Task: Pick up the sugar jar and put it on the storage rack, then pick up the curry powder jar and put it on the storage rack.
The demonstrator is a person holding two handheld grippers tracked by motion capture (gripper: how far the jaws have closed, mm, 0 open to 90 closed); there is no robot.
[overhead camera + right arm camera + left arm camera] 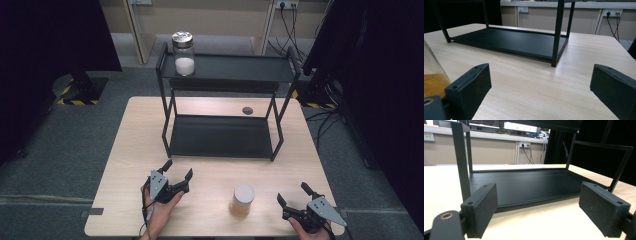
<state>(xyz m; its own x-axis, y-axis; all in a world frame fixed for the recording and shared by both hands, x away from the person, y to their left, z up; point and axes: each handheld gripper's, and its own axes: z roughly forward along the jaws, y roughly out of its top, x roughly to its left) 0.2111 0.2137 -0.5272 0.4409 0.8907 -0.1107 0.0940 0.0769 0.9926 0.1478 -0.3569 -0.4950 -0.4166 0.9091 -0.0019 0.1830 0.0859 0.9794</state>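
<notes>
The two-tier black shelf rack (225, 135) stands mid-table, long axis left-right. A jar of orange-brown contents (242, 200) stands upright between the left gripper (176, 171) and right gripper (295, 195), both wide open, empty. The wooden table (125, 165) stands on grey carpet (55, 150).

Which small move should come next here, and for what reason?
Probably move the right gripper left toward the jar of orange powder. Both grippers are open and empty, this jar stands on the table just beside it, and the rack's lower shelf is free.
</notes>
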